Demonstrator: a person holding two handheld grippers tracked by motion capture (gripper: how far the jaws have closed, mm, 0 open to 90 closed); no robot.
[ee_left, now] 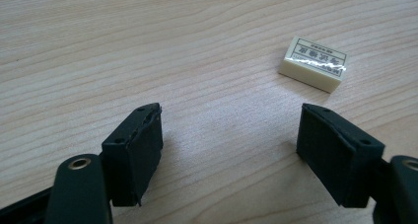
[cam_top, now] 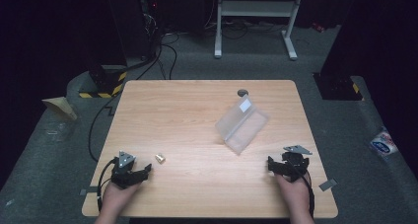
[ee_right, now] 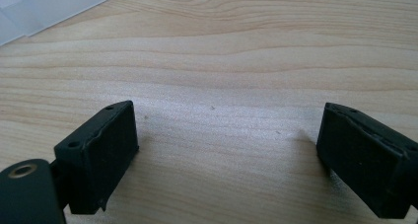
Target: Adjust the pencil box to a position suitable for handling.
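Both hand-held grippers, left [cam_top: 147,169] and right [cam_top: 270,163], rest released and empty at the table's [cam_top: 197,110] near edge, seemingly a ready pose, the eraser [ee_left: 312,63] just beyond the left, the clear plastic bag [cam_top: 242,124] near the right.

Print on eraser [ee_left: 313,62]: glare across the label, characters unreadable. In high view it is a tiny tan speck. Clear bag [ee_right: 47,7]: cut off at right gripper view's top-left corner. Bag label [cam_top: 244,105]: too small to read. Forearms cut off at bottom edge.
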